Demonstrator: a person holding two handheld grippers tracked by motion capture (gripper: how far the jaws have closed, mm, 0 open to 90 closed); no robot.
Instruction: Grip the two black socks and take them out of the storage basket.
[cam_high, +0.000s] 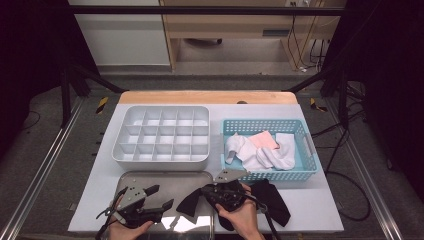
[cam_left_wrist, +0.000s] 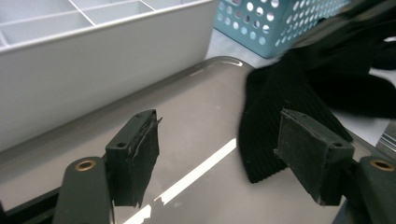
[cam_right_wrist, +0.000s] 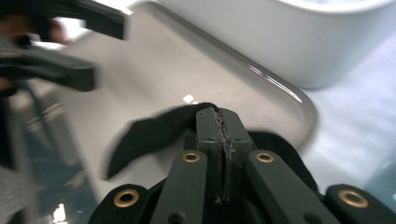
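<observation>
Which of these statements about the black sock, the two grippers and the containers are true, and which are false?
1. The right gripper is shut on the black sock. True.
2. The left gripper holds the sock as well. False: its fingers stand open, and the sock lies beside one of them over the metal tray.
3. The blue basket contains white socks and something pink. True.
4. The white divided organiser is full of socks. False: its compartments look empty.
5. The basket stands to the left of the organiser in the high view. False: it stands to its right.
</observation>
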